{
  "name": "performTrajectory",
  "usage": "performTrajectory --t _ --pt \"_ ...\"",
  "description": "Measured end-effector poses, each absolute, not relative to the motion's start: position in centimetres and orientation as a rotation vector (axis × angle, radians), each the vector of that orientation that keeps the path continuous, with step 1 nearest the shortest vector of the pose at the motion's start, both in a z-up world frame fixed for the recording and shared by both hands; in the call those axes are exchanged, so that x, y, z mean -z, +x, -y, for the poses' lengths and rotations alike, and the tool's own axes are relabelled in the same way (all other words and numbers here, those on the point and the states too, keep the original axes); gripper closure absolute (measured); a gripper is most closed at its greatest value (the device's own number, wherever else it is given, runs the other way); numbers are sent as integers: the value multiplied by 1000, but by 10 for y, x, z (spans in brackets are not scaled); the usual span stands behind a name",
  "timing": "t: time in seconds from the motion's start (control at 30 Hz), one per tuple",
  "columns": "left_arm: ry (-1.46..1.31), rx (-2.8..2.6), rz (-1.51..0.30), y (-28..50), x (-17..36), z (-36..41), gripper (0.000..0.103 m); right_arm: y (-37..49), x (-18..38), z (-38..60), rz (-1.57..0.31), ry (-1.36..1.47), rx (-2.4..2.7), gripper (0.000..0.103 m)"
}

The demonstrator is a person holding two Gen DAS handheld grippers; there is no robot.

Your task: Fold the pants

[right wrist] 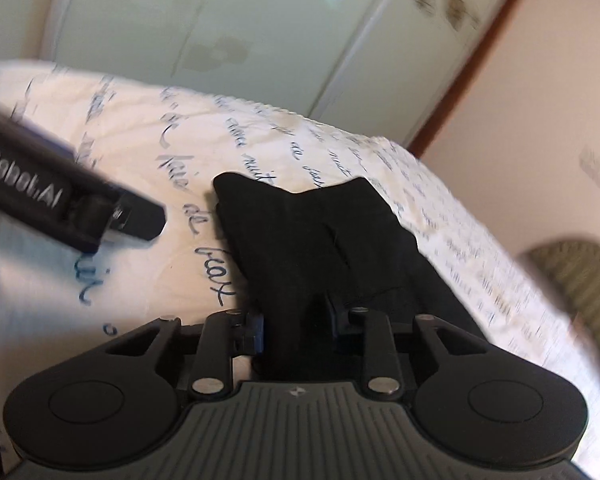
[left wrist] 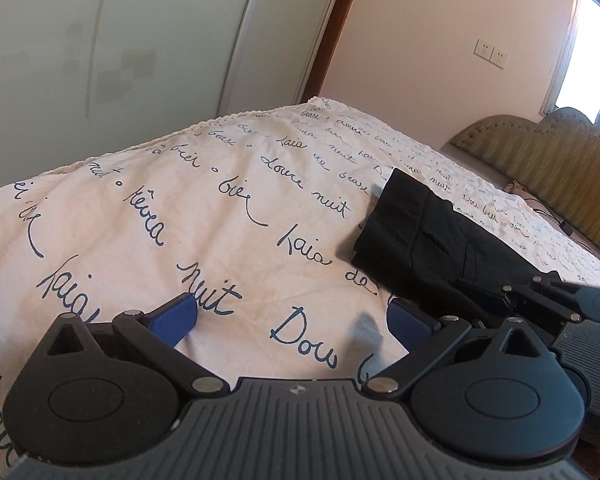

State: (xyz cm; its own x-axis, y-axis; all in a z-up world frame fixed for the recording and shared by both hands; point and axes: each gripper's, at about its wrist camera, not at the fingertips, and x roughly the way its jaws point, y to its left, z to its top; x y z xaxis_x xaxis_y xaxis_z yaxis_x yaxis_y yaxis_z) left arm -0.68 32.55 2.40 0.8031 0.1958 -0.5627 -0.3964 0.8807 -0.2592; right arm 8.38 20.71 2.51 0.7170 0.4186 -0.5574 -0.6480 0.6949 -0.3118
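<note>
The black pants lie folded in a compact bundle on the bed, right of centre in the left wrist view. My left gripper is open and empty, its blue pads just above the sheet, left of the pants. My right gripper is shut on the near edge of the pants, with black cloth between the blue pads. The right gripper's body shows at the right edge of the left wrist view. The left gripper's body shows at the left of the right wrist view.
The bed is covered by a white sheet with blue handwriting. A pale wardrobe stands behind the bed's far edge. A green padded headboard and a pink wall with sockets are at the right.
</note>
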Motion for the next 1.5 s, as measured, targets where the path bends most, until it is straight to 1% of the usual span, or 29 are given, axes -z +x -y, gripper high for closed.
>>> performTrajectory --t 0.07,0.17,0.27,0.33,0.37,0.47,0.63,0.7,0.73,0.77,0.8,0.9,0.93,1.03,1.2,1.4,1.43,1.5 --pt "-419 -306 -562 -6 -29 -330 2 85 -23 -200 -466 -457 -621 79" --pt "-551 -198 -535 -5 -45 -333 2 85 -26 -193 -461 -406 -620 82" --pt "-619 -110 -542 11 -55 -322 1 89 -29 -182 -456 -330 -627 84" --pt "-665 -73 -586 30 -51 -317 2 90 -30 -177 -456 -299 -629 84" --pt "-694 -73 -619 41 -46 -316 3 90 -31 -176 -455 -293 -629 84" --pt "-807 -88 -693 68 -33 -320 3 89 -32 -175 -450 -286 -631 84" --pt "-870 -88 -707 91 -33 -322 4 87 -35 -171 -448 -257 -630 84" --pt "-848 -110 -710 97 -33 -319 7 88 -35 -171 -455 -255 -633 84" --pt "-831 -123 -712 99 -33 -317 11 88 -35 -171 -459 -257 -635 84" --pt "-811 -135 -709 101 -33 -315 19 88 -36 -171 -461 -258 -636 84" --pt "-790 -145 -715 104 -33 -315 22 88 -36 -171 -462 -256 -636 84" --pt "-707 -155 -723 108 -32 -310 38 90 -36 -170 -467 -256 -638 84" --pt "-668 -160 -729 108 -33 -308 49 91 -36 -170 -467 -258 -638 84" --pt "-632 -156 -729 108 -31 -309 57 93 -36 -171 -473 -262 -639 84" --pt "-588 -149 -708 107 -28 -307 59 96 -36 -175 -478 -275 -639 84" --pt "-469 -107 -590 93 -14 -300 59 95 -36 -180 -477 -317 -636 81" --pt "-484 -104 -580 90 -13 -301 59 95 -36 -180 -475 -320 -639 78" --pt "-526 -96 -571 89 -12 -306 59 95 -39 -177 -473 -303 -653 69"
